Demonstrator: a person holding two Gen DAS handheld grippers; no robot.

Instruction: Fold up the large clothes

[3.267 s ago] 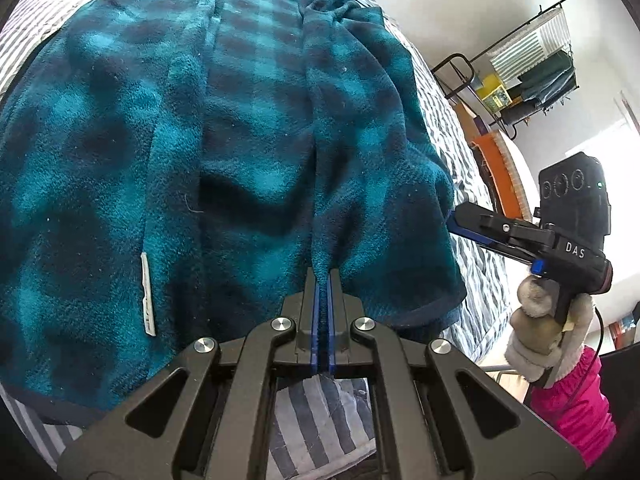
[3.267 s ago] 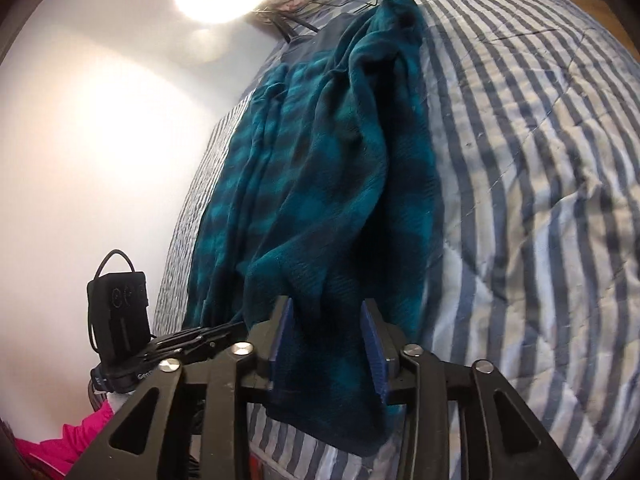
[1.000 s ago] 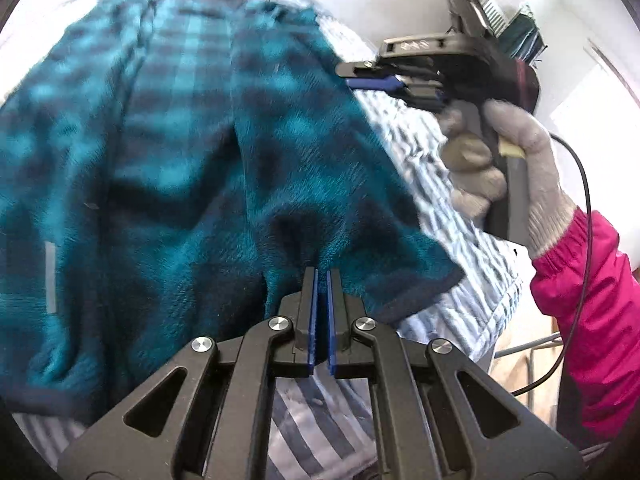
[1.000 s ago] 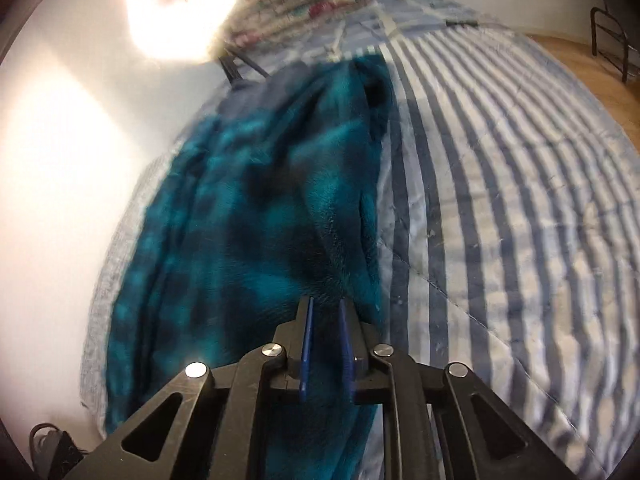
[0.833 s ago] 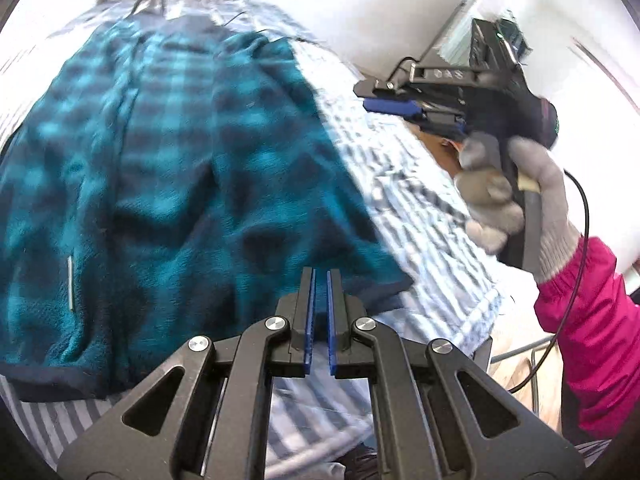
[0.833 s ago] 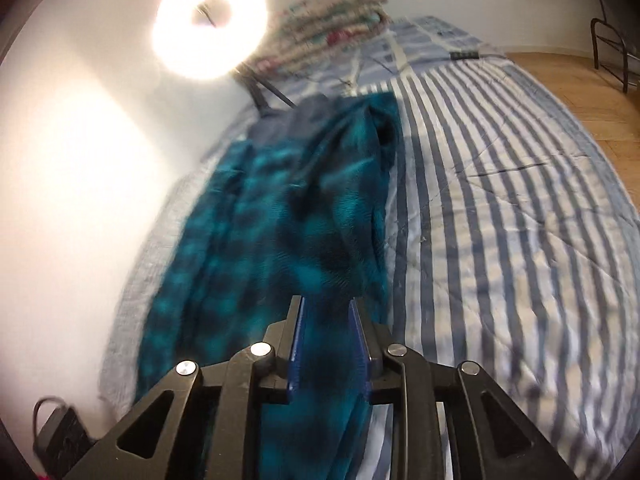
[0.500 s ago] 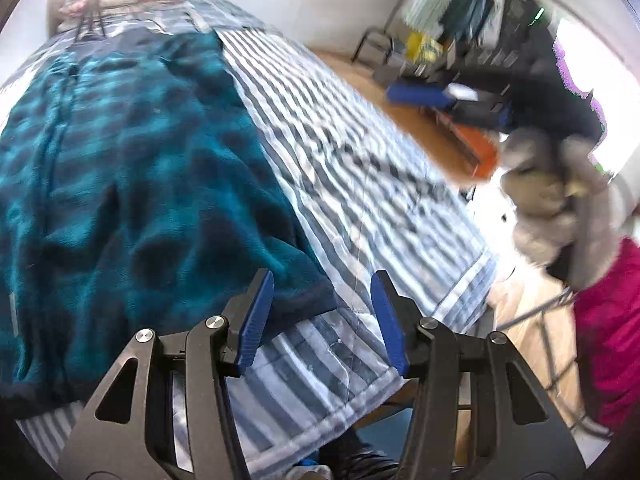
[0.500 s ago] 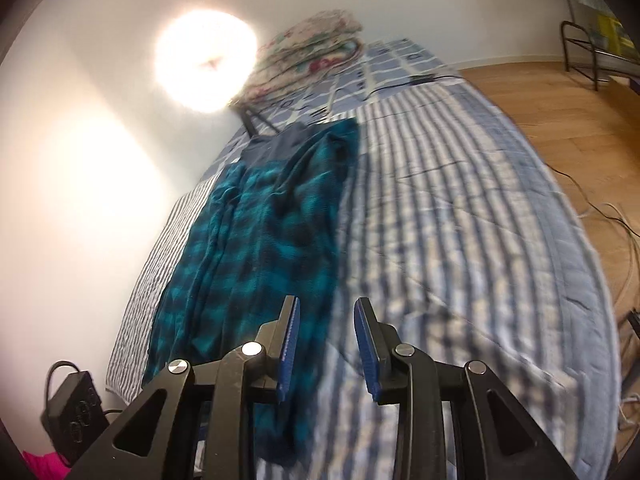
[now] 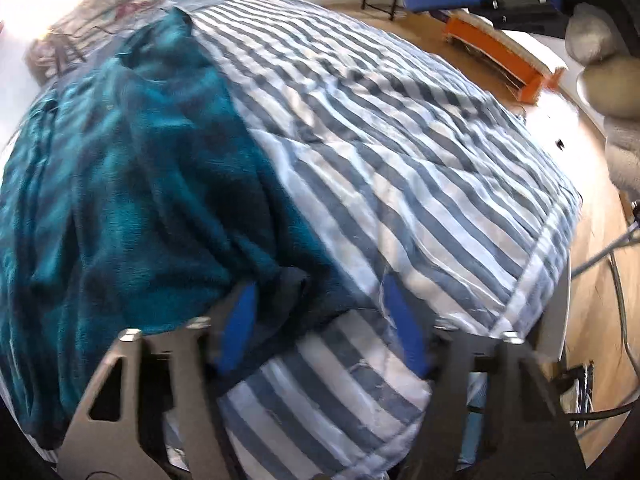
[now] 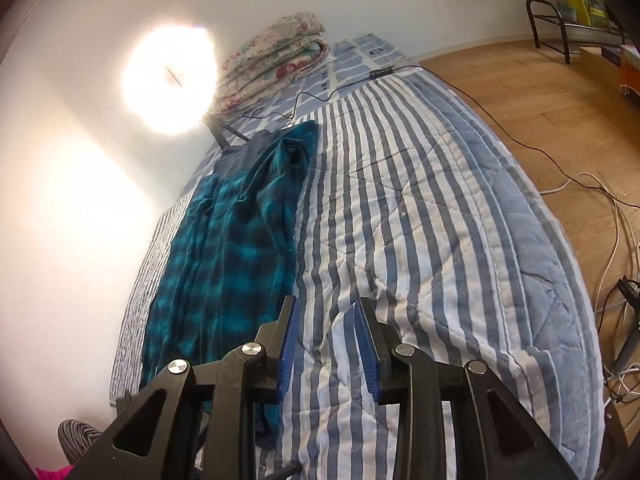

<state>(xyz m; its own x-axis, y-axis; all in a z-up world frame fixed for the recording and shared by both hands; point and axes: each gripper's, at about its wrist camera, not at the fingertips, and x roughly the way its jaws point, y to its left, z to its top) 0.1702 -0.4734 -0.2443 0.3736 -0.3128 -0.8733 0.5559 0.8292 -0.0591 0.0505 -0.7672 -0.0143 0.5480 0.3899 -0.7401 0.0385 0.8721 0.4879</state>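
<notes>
Fuzzy matt teal fleece garment [image 10: 236, 240] on quilted striped cotton bedspread [image 10: 440, 220]; smooth wooden floor [image 10: 560, 100]

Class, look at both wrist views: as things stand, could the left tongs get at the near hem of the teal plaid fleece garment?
Probably yes. The left tongs stand open, having just opened, right over the teal fleece garment where its hem lies on the striped quilt, with nothing across the way.

Garment [image 10: 236, 248] on quilt's [image 10: 440, 240] left side, folded bedding [image 10: 276, 60] behind.
</notes>
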